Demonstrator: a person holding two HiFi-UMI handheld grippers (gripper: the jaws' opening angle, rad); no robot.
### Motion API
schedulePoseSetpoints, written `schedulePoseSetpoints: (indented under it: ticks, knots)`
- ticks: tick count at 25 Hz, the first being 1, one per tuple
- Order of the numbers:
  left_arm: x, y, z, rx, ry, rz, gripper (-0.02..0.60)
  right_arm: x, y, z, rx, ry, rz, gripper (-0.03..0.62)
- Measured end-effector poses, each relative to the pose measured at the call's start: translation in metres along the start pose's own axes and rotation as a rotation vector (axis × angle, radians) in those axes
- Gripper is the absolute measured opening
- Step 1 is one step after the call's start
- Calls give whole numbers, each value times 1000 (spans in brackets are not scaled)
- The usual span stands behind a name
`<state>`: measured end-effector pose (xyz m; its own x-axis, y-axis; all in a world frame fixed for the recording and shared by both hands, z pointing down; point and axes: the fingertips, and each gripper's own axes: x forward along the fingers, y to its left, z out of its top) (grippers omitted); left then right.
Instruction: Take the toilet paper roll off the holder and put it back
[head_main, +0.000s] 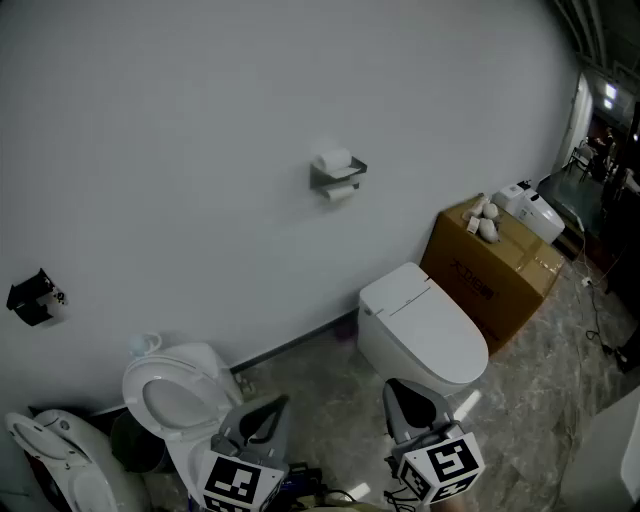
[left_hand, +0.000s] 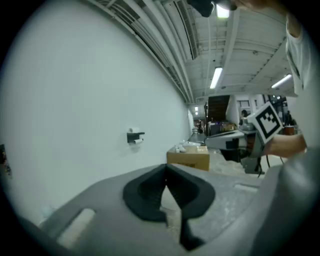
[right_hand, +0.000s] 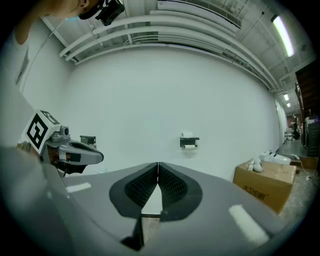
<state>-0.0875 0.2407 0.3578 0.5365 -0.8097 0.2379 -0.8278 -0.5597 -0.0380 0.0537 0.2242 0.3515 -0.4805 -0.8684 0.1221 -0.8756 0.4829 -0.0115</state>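
Toilet paper roll (head_main: 334, 159) (one) atop holder (head_main: 338, 177); left claw (head_main: 270, 408), right claw (head_main: 403, 392) closed.

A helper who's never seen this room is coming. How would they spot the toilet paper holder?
On the white wall, look above the closed white toilet for the dark holder. Unlike the black fixture far left, it carries a white roll on top.

The toilet paper roll (head_main: 334, 159) is white and its holder (head_main: 338, 177) is dark grey, on a plain white wall (head_main: 200, 150). At the far right, the cardboard box (head_main: 490, 270) is brown with dark print. The closed toilet (head_main: 420, 325) and the open toilet (head_main: 175, 395) at near left are white. The floor (head_main: 330, 400) is grey with a marble pattern. The left gripper (head_main: 270, 408) and the right gripper (head_main: 405, 392) are grey with black pads; their 2 cubes carry black and white square markers.
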Motion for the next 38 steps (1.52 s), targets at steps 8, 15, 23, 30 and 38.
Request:
schedulePoseSetpoints:
  ticks: [8, 15, 23, 30, 38]
  knots:
    - [-2, -1, -2, 4, -2, 0, -5, -3, 2, -3, -4, 7, 2, 6]
    - [-4, -1, -2, -7, -3, 3, -5, -5, 2, -1, 8, 0, -4, 6]
    - [-4, -1, -4, -42, 3, 26, -5, -8, 0, -8, 40, 16, -14, 8]
    - [-3, -4, -5, -74, -2, 41, 92, -15, -6, -9, 101, -7, -11, 44]
    - [1, -20, -1, -76, 4, 59, 109, -24, -15, -9, 118, -17, 20, 127]
